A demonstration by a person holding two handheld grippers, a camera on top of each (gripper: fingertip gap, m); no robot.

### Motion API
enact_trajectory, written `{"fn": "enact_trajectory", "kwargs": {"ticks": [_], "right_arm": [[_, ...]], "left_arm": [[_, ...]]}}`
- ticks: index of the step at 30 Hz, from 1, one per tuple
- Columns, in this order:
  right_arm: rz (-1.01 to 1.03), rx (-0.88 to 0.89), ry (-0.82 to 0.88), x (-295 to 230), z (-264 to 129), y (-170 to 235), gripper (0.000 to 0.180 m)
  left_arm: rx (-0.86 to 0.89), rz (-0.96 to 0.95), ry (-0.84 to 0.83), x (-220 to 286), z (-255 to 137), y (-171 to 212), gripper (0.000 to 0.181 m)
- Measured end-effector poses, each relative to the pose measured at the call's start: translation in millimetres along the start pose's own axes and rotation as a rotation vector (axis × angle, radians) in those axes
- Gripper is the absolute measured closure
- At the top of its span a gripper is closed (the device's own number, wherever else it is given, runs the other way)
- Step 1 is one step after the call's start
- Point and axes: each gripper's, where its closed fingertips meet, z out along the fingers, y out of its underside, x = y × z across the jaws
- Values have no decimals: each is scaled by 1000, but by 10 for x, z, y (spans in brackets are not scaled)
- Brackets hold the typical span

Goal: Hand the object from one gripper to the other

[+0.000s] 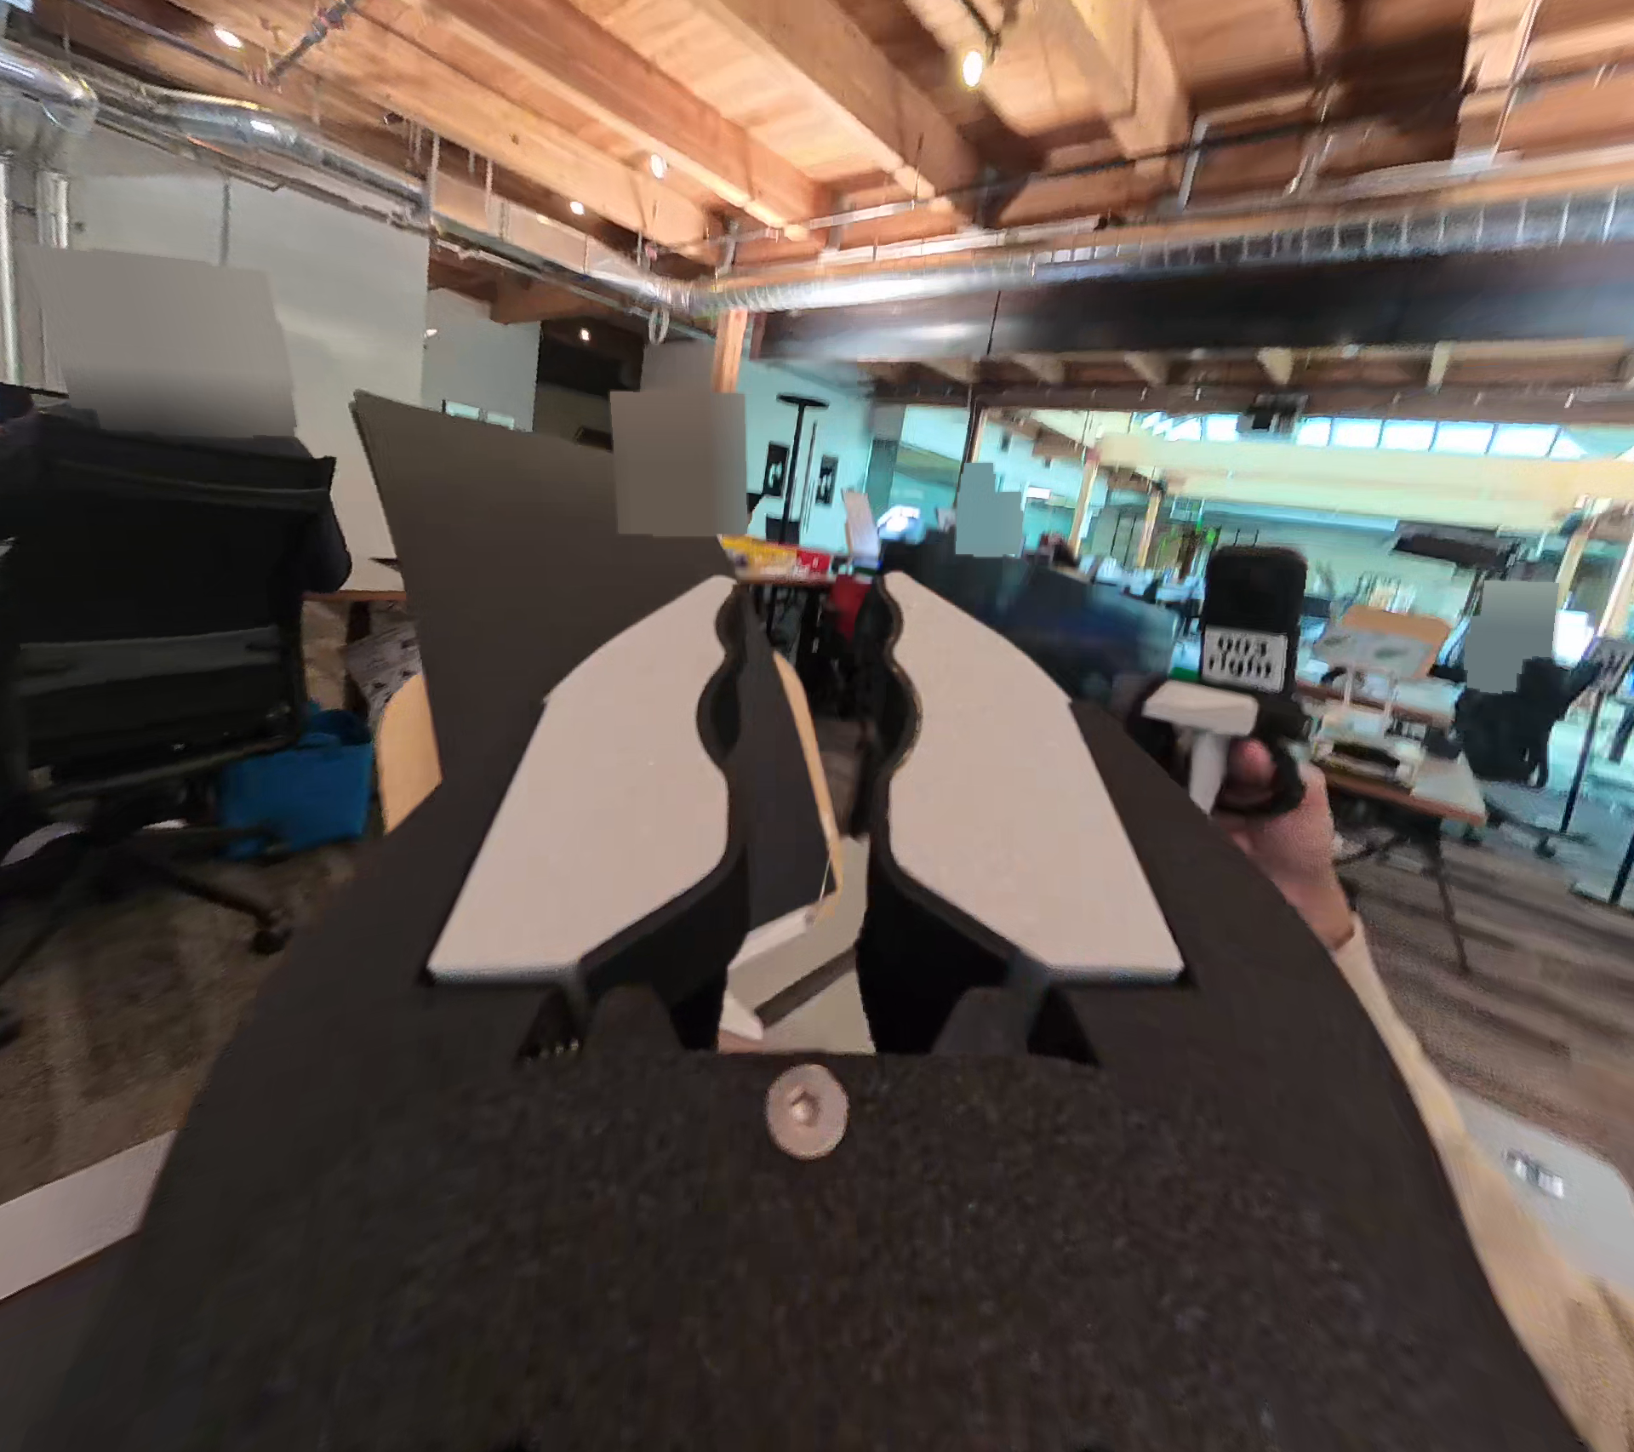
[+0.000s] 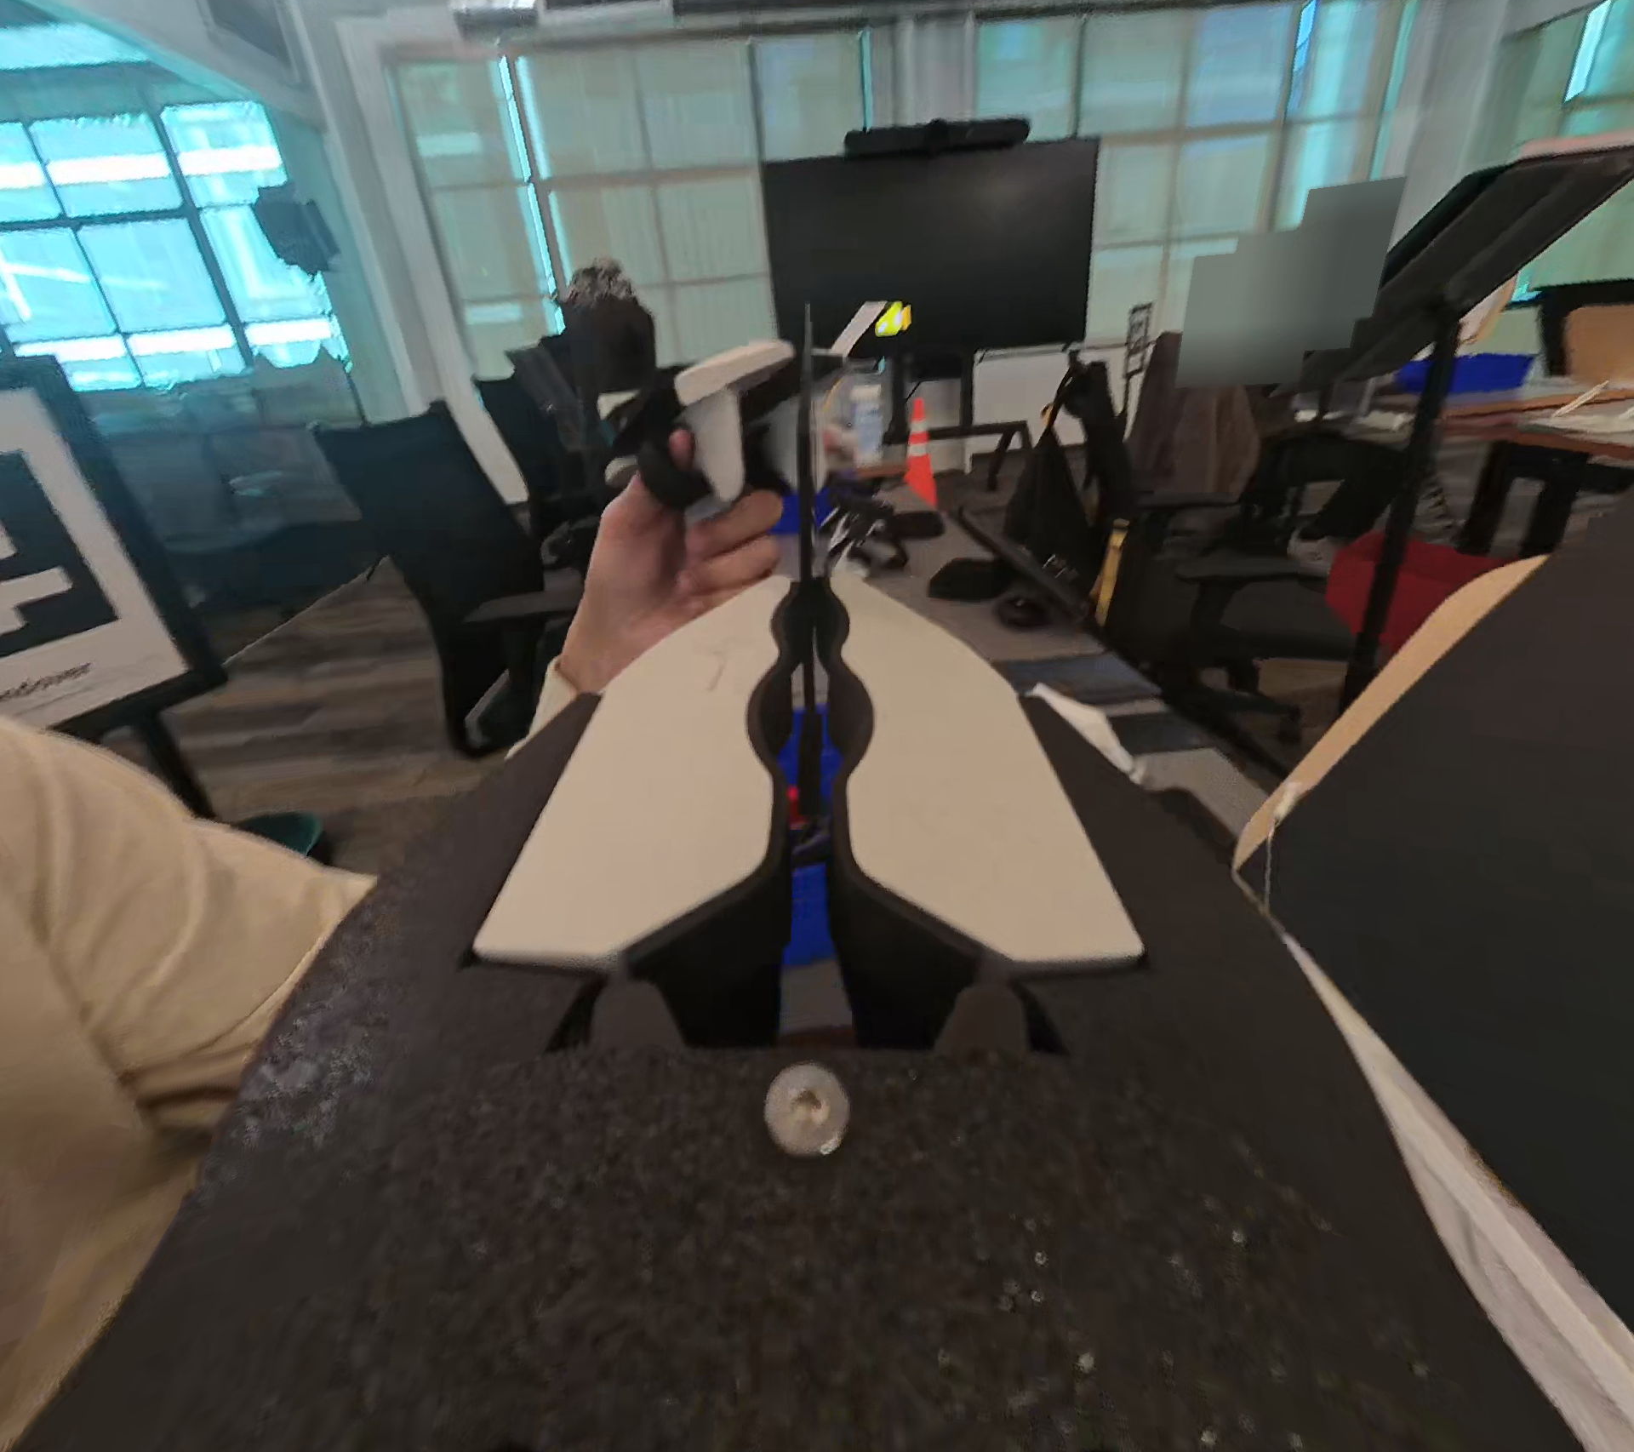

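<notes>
The object is a thin black sheet with a tan back. In the left wrist view it [image 1: 495, 525] rises to the upper left and passes between the fingers of my left gripper [image 1: 809, 587]. It lies against the left finger, and a gap shows between its tan edge and the right finger, so the jaws stand apart. In the right wrist view I see the sheet [image 2: 806, 437] edge-on as a thin black line, and my right gripper [image 2: 809, 596] is shut on it. A hand holds the left gripper [image 2: 725, 393] just left of the sheet. The right gripper [image 1: 1238, 702] shows at the right.
A large black panel with a tan edge [image 2: 1459, 923] stands close on the right. A marker sign on a stand [image 2: 62, 552] is at the left. Office chairs [image 1: 150, 614], a blue bin [image 1: 301, 782], an orange cone [image 2: 920, 450] and a dark screen [image 2: 928, 242] lie beyond. My hands' fingertips stand some 20 cm from each other.
</notes>
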Motion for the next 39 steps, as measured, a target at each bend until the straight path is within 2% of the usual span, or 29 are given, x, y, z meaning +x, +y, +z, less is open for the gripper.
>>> {"fn": "enact_trajectory", "kwargs": {"ticks": [3, 7, 9, 11, 14, 17, 18, 20, 23, 25, 27, 30, 33, 35, 36, 39], "right_arm": [[1, -75, -56, -86, -160, 77, 177], [-39, -140, -34, -104, -313, 143, 178], [-45, -121, -38, -129, -360, 96, 178], [-50, -109, -55, -160, -386, 72, 178], [-43, -61, -26, -98, -396, -7, 177], [-11, -29, -101, -149, -386, -32, 177], [-2, -20, -122, -165, -381, -39, 177], [0, -15, -72, -70, -360, -37, 177], [0, 53, -2, 64, -355, -128, 176], [-34, 123, 86, 169, -350, -214, 171], [-96, 213, 156, 218, -360, -326, 156], [-106, 326, 209, 256, -358, -456, 151], [16, 467, 321, 403, -376, -596, 130], [80, 515, 284, 298, -279, -629, 127], [91, 502, 264, 223, -180, -612, 120], [61, 412, 186, -29, 192, -469, 118]], "left_arm": [[-152, 17, 131, 146, -35, 222, 155], [-328, -103, 379, 461, -122, 493, 155], [-363, -105, 402, 510, -107, 572, 153], [-407, -84, 393, 519, -69, 677, 142], [-500, -75, 443, 617, -50, 885, 134], [-528, -53, 446, 647, 46, 1006, 134], [-518, -49, 443, 645, 91, 1016, 136], [-491, -56, 501, 696, 125, 998, 176], [-459, -130, 575, 756, 154, 933, 179], [-418, -130, 566, 745, 202, 886, 180], [-368, -137, 546, 718, 252, 818, 180], [-193, -195, 545, 695, 325, 566, 180], [-10, -316, 550, 666, 389, 330, 180], [89, -423, 542, 618, 429, 237, 180], [140, -481, 541, 591, 443, 202, 180], [306, -635, 582, 574, 444, 112, 180]]}}
